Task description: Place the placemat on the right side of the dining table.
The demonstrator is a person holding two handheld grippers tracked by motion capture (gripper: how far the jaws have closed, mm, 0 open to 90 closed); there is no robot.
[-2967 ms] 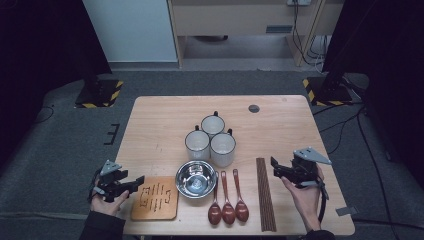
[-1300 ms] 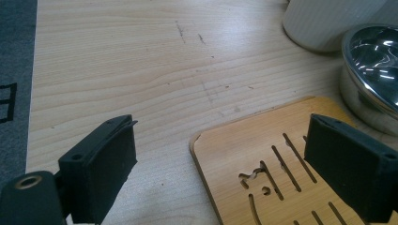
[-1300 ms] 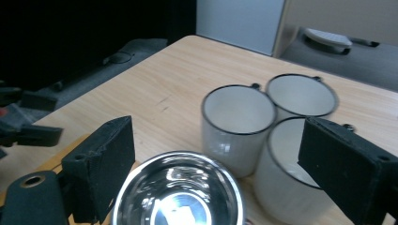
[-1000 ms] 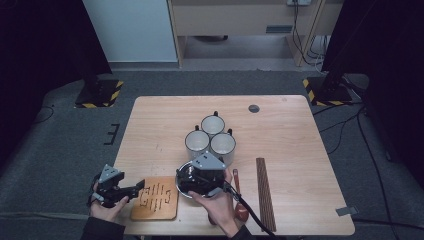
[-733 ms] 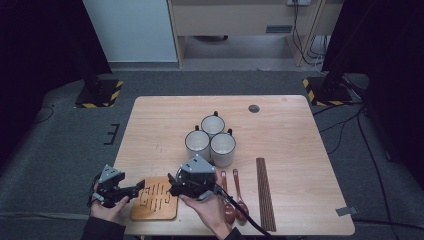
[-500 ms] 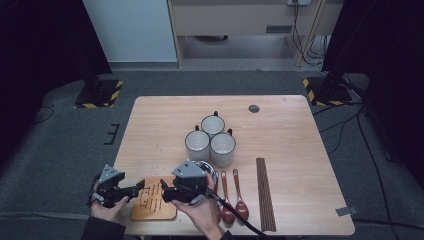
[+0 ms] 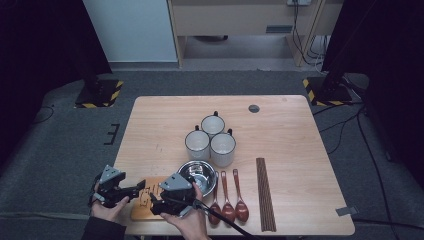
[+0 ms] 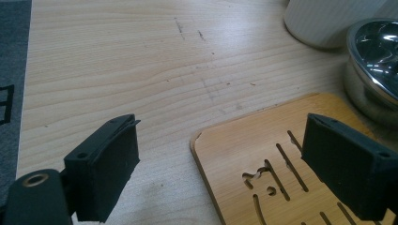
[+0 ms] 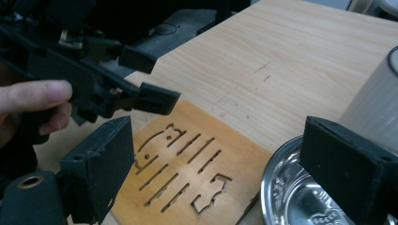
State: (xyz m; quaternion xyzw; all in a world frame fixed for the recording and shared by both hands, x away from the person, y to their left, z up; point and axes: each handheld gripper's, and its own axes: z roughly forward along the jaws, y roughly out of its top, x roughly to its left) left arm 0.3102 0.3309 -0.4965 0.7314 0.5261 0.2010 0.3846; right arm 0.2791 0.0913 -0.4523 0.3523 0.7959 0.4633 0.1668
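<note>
Wooden counter, dim room behind. Both sets of fingers stand open, gripping nothing. Left gripper straddles the slotted wooden trivet corner, right gripper hovers above it beside the steel bowl. Looks like they're lining up to grab the trivet. 3 mugs further back.

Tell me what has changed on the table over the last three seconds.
The right gripper swung from the table's right edge, across the steel bowl, to the wooden trivet, jaws open, gripping nothing. The left gripper stayed at the trivet's left edge, open. Mugs, spoons, chopsticks unmoved.
</note>
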